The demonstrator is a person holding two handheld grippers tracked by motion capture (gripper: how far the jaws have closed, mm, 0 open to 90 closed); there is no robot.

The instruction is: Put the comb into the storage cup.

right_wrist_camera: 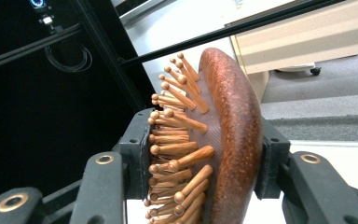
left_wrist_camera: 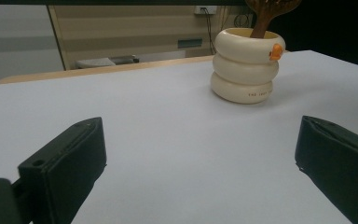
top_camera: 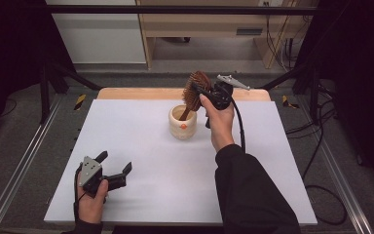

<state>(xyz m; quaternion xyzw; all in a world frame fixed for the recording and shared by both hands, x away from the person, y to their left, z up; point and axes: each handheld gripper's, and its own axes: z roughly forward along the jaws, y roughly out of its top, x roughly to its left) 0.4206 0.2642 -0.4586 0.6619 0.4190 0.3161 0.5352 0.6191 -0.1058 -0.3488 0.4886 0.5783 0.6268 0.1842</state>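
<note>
spreading under everything, the white table (top_camera: 141, 161) leaves room to work. the cream cup (top_camera: 183, 123) stands near its far edge, holding the handle of the wooden brush (top_camera: 195, 92). the right gripper (top_camera: 200, 93) is clamped on the brush head, probably to steer it. the left gripper (top_camera: 114, 163) rests nearby, jaws apart, out of the way.

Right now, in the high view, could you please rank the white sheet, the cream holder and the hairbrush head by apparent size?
1. White sheet, by far the largest.
2. Cream holder.
3. Hairbrush head, close to the holder in size, so this order is unsure.
</note>
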